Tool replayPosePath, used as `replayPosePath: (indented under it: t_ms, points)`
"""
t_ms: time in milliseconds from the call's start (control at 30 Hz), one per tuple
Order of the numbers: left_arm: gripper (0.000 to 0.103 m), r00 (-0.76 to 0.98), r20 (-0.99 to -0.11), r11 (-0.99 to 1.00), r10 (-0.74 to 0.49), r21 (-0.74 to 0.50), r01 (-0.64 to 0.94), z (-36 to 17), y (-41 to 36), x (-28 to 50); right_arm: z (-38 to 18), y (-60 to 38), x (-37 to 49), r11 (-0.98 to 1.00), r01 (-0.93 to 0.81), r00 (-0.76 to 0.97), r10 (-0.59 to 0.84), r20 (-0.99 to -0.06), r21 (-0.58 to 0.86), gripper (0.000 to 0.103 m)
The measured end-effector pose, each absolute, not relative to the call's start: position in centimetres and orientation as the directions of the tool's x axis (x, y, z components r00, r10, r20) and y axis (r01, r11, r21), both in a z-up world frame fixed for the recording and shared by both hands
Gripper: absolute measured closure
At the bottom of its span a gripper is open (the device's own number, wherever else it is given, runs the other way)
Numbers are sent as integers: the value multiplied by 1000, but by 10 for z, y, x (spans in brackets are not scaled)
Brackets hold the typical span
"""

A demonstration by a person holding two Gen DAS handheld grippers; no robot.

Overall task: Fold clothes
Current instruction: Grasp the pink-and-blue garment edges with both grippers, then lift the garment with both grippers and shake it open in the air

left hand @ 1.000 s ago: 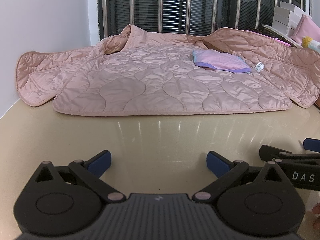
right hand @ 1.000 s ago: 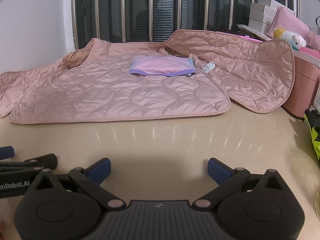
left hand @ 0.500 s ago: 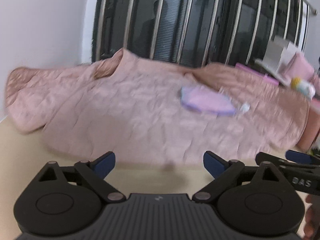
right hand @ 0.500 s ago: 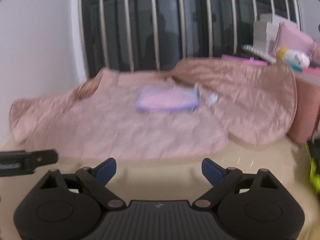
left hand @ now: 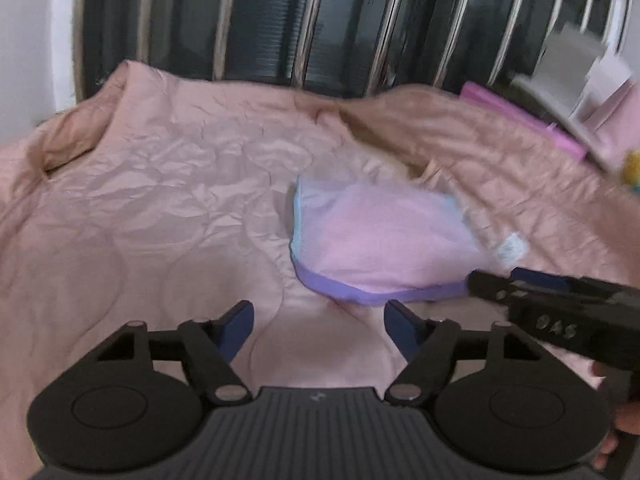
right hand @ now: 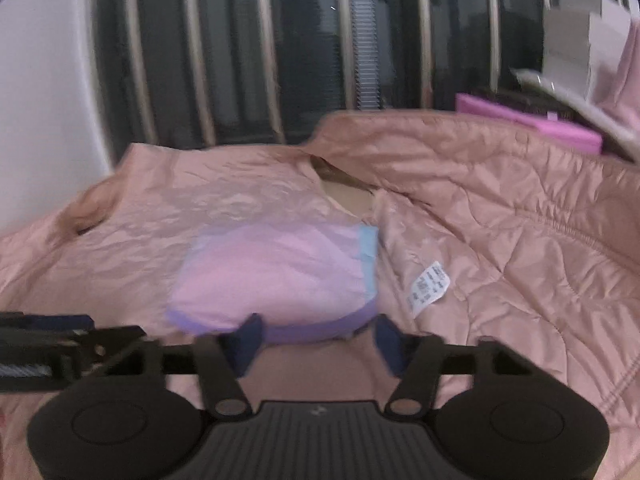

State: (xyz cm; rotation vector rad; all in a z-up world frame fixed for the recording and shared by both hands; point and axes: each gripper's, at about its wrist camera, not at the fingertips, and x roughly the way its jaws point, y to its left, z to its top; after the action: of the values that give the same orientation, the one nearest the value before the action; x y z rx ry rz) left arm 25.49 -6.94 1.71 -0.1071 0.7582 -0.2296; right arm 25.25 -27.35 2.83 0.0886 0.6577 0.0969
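Observation:
A quilted pink jacket [left hand: 160, 208] [right hand: 520, 240] lies spread flat, with a white label [right hand: 428, 286] on its lining. On it rests a folded pink cloth [left hand: 376, 240] [right hand: 276, 276] with a purple and light-blue hem. My left gripper [left hand: 318, 330] hovers over the jacket just short of the cloth's near left edge, jaws closing with nothing between them. My right gripper [right hand: 316, 340] [left hand: 516, 282] is at the cloth's near purple edge, jaws closing, and the hem shows between its fingertips without the pads pressing it. The view is blurred.
A window with metal bars [left hand: 360, 32] runs behind the jacket, and a white wall [right hand: 44, 92] stands at the left. Pink and white boxes [right hand: 560, 80] are stacked at the back right. A hand [left hand: 616, 420] shows at the lower right edge.
Both grippers have moved forward from the bare tabletop to over the jacket, up to the folded pink cloth. Their jaws have narrowed. The clothes have not shifted.

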Motion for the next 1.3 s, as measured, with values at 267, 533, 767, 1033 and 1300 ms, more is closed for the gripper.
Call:
replayPosePath:
  t_ms: [267, 533, 767, 1033, 1300]
  points:
    - [101, 692, -661, 951, -292, -278, 136, -2, -72, 287, 14, -284, 274, 971, -45, 753, 188, -630, 236, 97]
    - [101, 777, -485, 903, -400, -355, 243, 58, -29, 155, 73, -245, 139, 902, -260, 754, 412, -511, 344, 98]
    - [101, 825, -307, 841, -473, -437, 320, 129, 19, 45, 136, -223, 17, 795, -419, 716, 586, -379, 438, 97]
    - [101, 817, -308, 822, -487, -477, 310, 143, 40, 12, 142, -187, -37, 810, -541, 729, 586, -354, 227, 17]
    - [101, 813, -233, 789, -534, -483, 380, 174, 55, -28, 150, -178, -5, 846, -521, 780, 527, -337, 119, 25]
